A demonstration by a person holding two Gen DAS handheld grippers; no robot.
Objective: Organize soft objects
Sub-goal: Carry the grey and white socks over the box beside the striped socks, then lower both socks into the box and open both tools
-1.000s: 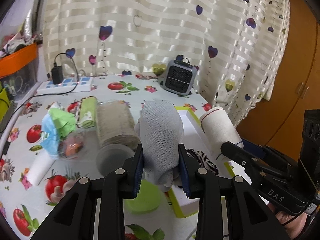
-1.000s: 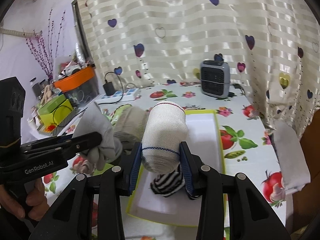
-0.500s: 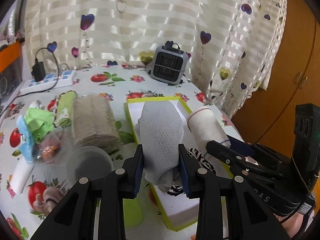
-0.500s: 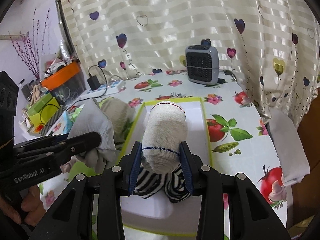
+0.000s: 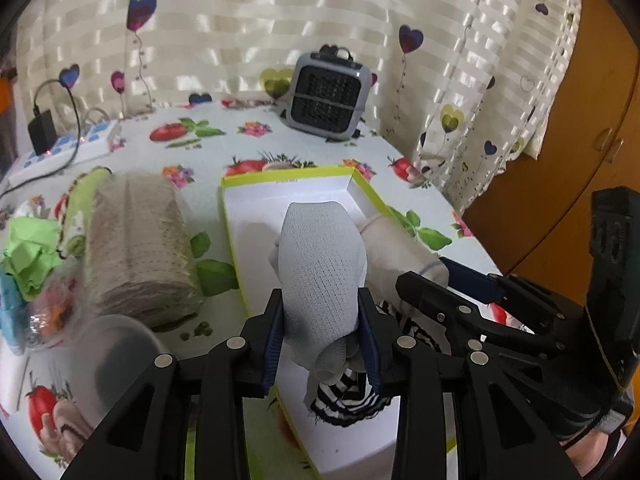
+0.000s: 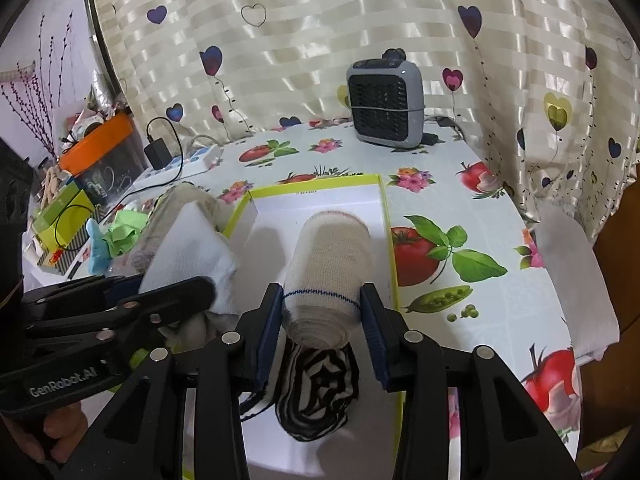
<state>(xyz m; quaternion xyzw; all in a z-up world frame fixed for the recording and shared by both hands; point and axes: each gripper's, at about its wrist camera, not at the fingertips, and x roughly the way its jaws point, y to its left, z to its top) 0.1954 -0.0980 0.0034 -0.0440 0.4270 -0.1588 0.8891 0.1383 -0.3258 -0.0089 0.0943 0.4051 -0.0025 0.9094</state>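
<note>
Jaws of the left gripper [image 5: 322,344] are seen opening, with a rolled pale grey knitted sock [image 5: 322,276] between the blue pads, which are still touching its sides. The sock is held tilted over a shallow white box with a lime-green rim [image 5: 230,216], which lies on a table covered by a white oilcloth printed with tomatoes and flowers [image 5: 248,136]. The right gripper [image 6: 322,332] is likewise opening, and a rolled cream ribbed sock with a thin blue stripe [image 6: 328,264] is kept between its pads, contact being visible on both sides. This roll is also positioned above the box, just beside the grey one. Beneath both rolls, inside the box, a black-and-white striped soft bundle [image 6: 316,396] is lying on the white floor. Left of the box, a beige folded towel [image 5: 136,248] is placed on the cloth, with a green rolled cloth [image 5: 80,200] beside it and crumpled light-green fabric [image 5: 28,256] nearer the table edge. A grey portable fan heater [image 5: 326,96] is standing at the far side against a cream striped curtain with heart prints [image 5: 280,12]. A white power strip [image 5: 64,152] is set at the far left.
</note>
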